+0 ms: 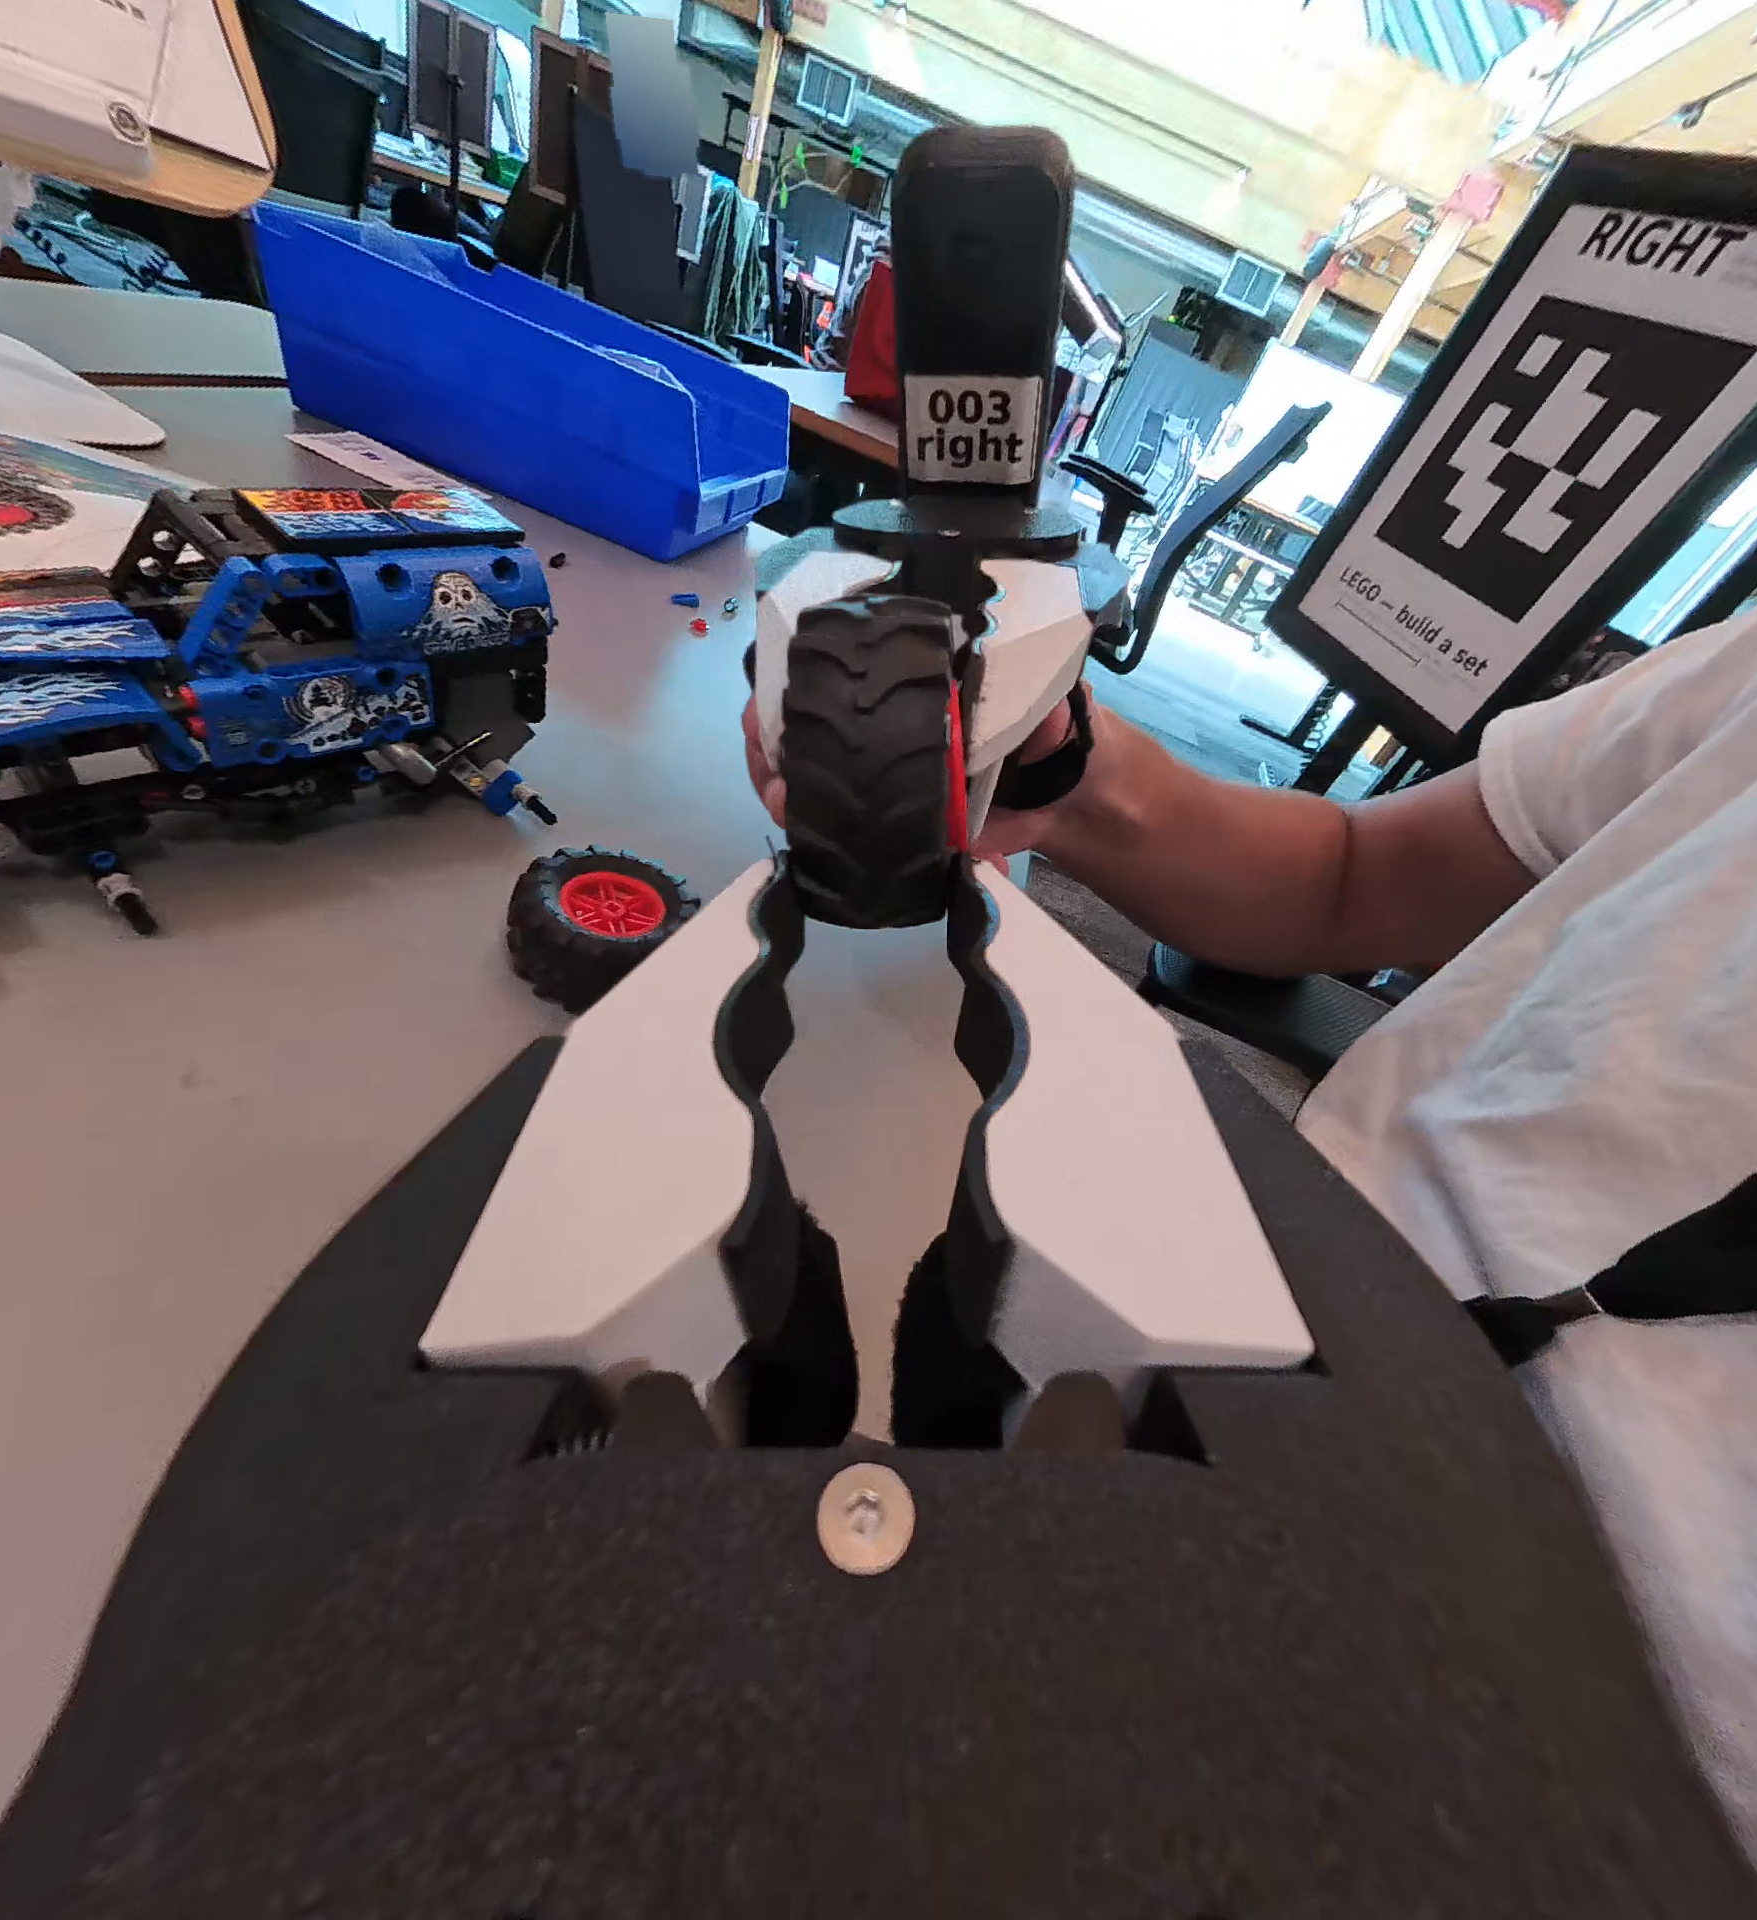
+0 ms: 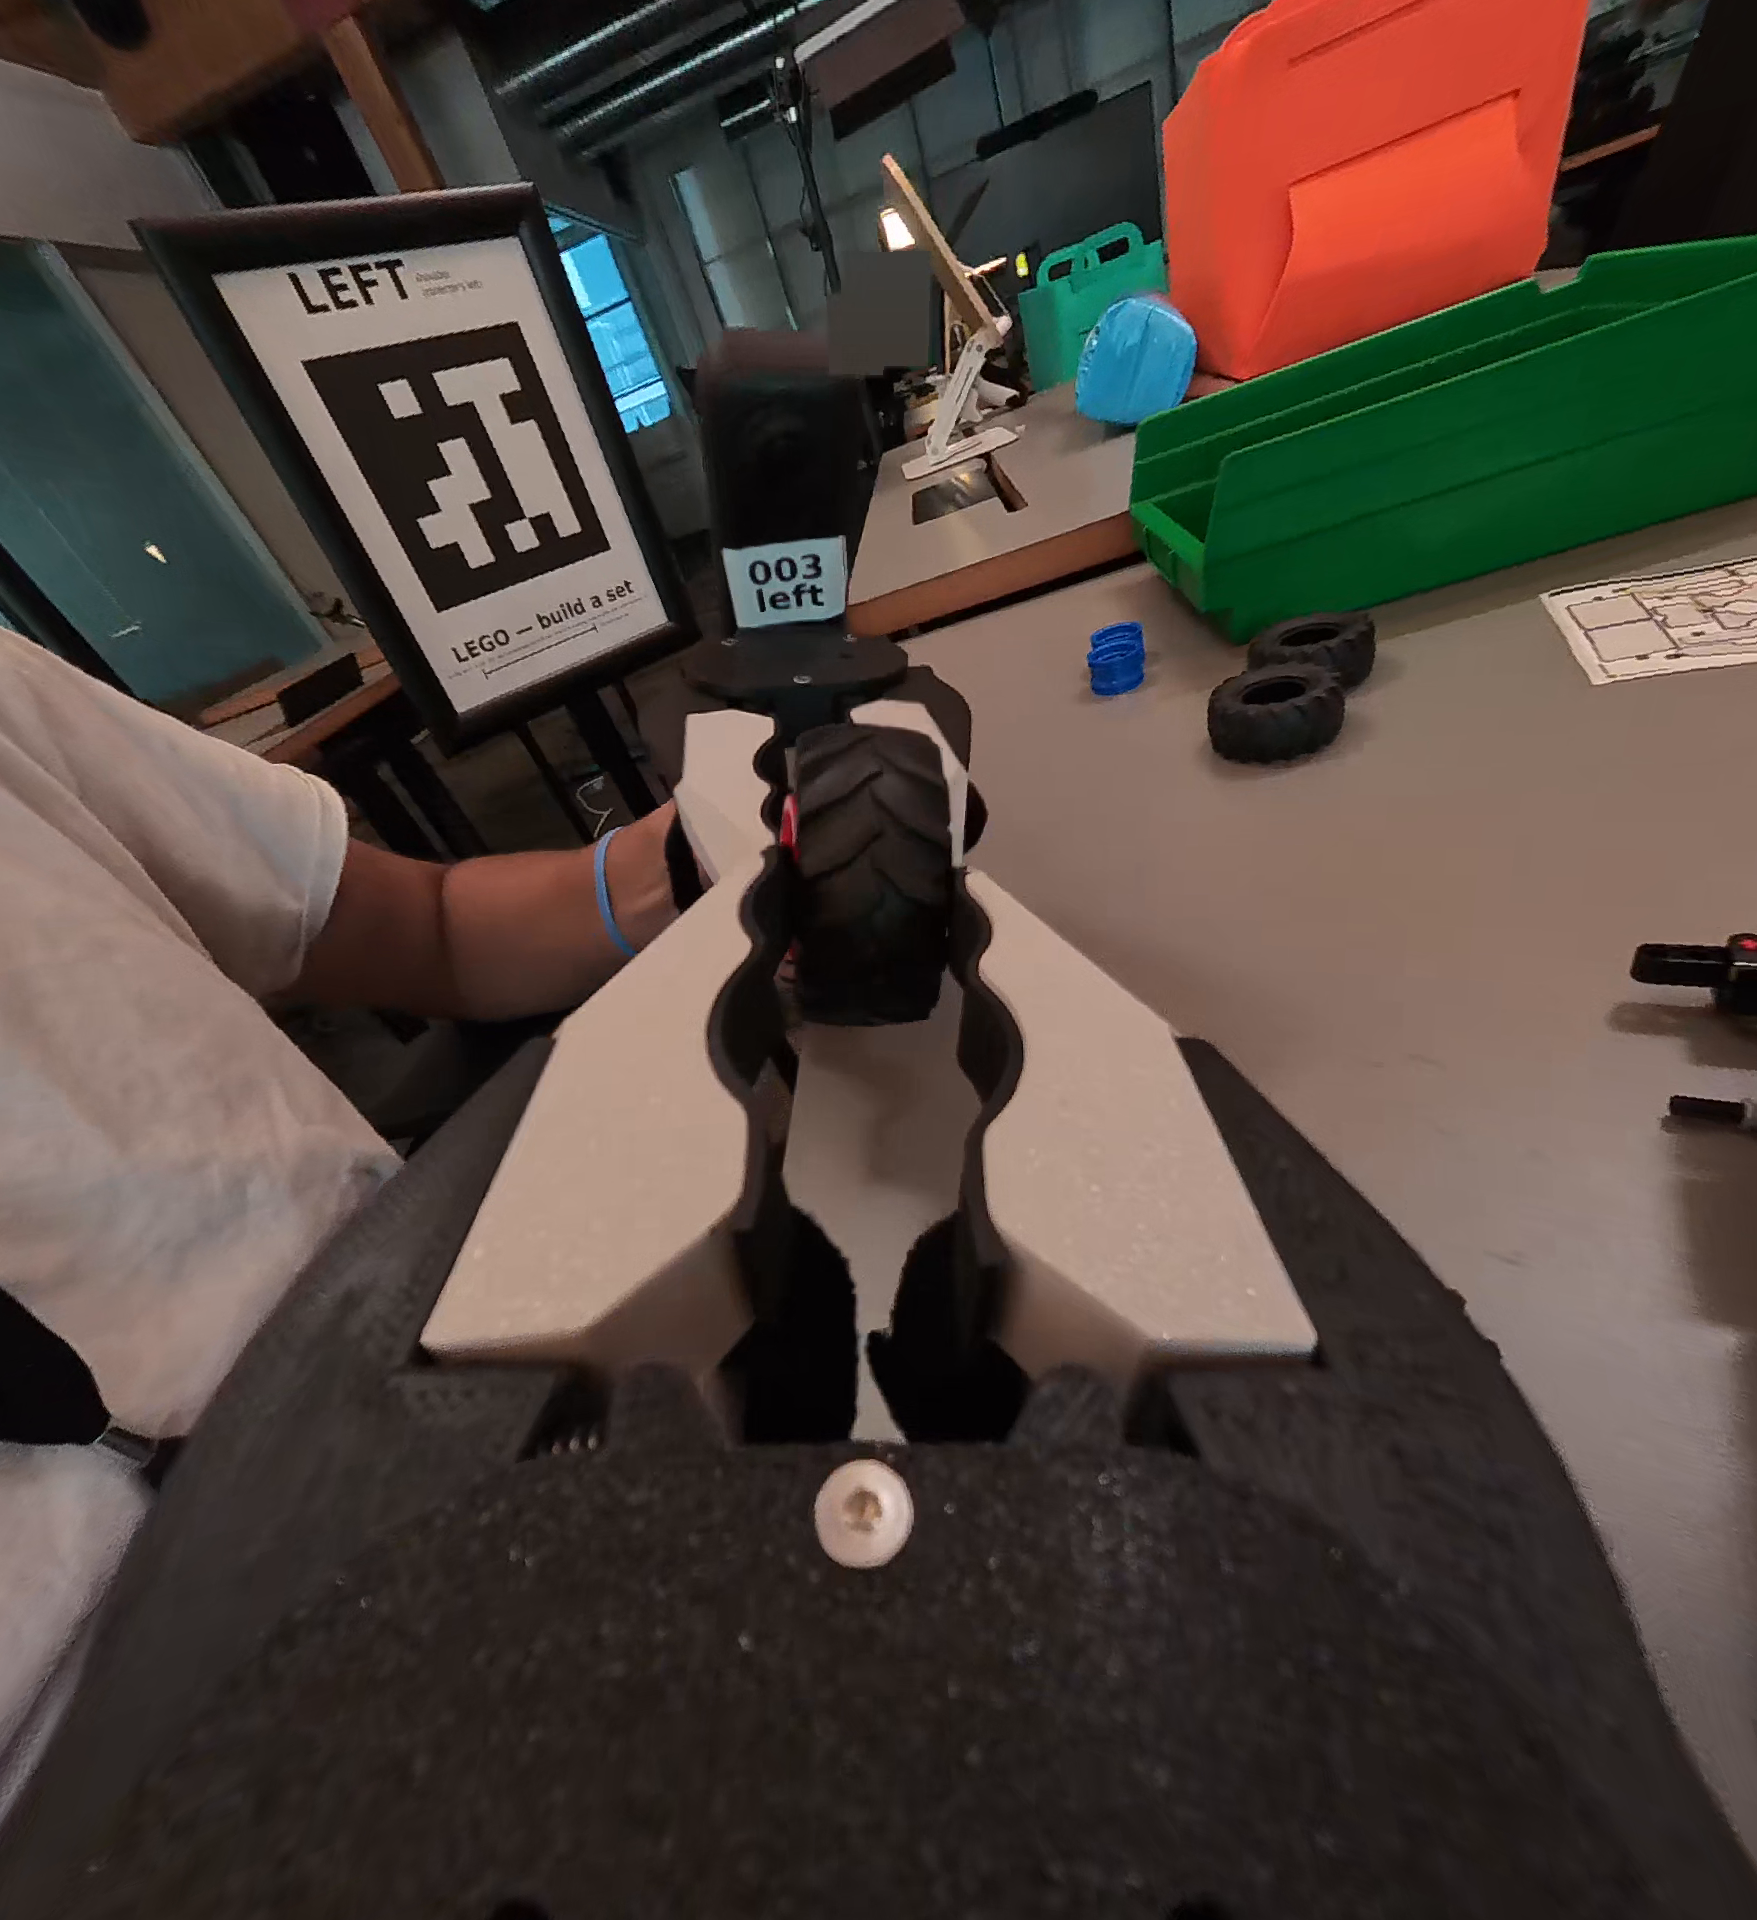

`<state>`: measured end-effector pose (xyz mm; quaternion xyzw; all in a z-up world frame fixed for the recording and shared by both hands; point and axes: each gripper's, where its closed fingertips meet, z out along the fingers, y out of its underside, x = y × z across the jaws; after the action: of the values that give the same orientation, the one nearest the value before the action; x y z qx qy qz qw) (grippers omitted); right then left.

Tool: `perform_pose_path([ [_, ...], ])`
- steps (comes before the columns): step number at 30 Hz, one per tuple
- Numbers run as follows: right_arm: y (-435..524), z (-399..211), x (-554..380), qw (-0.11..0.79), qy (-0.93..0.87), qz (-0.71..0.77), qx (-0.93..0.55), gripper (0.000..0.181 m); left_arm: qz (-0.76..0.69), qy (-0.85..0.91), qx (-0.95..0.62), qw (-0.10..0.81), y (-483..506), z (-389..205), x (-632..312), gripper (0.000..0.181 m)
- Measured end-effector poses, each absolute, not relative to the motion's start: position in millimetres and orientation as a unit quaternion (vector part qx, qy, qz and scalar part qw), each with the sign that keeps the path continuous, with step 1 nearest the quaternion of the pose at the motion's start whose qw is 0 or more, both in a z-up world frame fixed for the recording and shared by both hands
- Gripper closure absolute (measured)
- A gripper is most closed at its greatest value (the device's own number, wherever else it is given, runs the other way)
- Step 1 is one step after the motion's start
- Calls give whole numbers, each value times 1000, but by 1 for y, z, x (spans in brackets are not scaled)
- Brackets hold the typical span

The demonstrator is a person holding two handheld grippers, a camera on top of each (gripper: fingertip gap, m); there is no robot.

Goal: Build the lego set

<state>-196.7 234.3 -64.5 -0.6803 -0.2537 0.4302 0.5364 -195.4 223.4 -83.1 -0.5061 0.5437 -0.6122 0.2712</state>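
Left wrist view. Wheel (image 1: 866, 764), black tyre on a red hub, held in the air between both tools, above the near edge of the counter (image 1: 230, 1091). Left tool (image 1: 869, 883) clamped on its near part; right tool (image 1: 915, 665) grips the far part, tips hidden behind the tyre. Truck (image 1: 230, 665) far left, second wheel (image 1: 599, 920) lying beside it. Risk: opposed pulls could twist the tyre off the hub, or drop it.

Right wrist view. Right tool (image 2: 869, 894) clamped on the same wheel (image 2: 874, 873); hub nearly hidden. Truck cut off at right. Two bare tyres (image 2: 1289, 681) far right.
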Motion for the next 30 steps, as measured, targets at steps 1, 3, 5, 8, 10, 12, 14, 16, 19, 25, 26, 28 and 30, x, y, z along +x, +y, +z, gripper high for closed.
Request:
perform_pose_path([
  [1,233,-65,-197,527,-256,435,-683,152,-606,550,-505,275,223,-84,-196,156],
  [3,234,-64,-196,521,-252,436,-689,152,-590,558,-504,294,224,-82,-195,156],
  [5,236,-63,-195,533,-254,414,-693,153,-576,559,-507,314,226,-81,-194,156],
  [8,241,-64,-194,561,-266,338,-708,151,-543,566,-514,346,230,-82,-194,155],
  [10,244,-64,-194,567,-255,324,-713,150,-523,572,-520,358,233,-82,-195,155],
  [12,243,-64,-196,564,-241,354,-706,151,-524,574,-521,353,231,-83,-195,153],
  [14,244,-63,-195,553,-214,398,-700,153,-554,559,-519,334,229,-80,-194,145],
  [16,242,-63,-199,550,-213,418,-691,153,-595,537,-513,308,226,-75,-195,138],
  [19,240,-59,-205,546,-204,447,-679,153,-624,521,-505,290,226,-69,-196,151],
  [25,246,-60,-201,568,-180,426,-681,151,-601,519,-522,311,233,-72,-194,153],
  [26,248,-61,-201,574,-178,415,-683,151,-593,523,-524,317,234,-73,-194,153],
  [28,249,-63,-200,585,-179,390,-688,150,-575,529,-532,327,236,-76,-193,153],
  [30,251,-64,-199,596,-177,362,-694,150,-558,533,-538,340,239,-78,-192,153],
])
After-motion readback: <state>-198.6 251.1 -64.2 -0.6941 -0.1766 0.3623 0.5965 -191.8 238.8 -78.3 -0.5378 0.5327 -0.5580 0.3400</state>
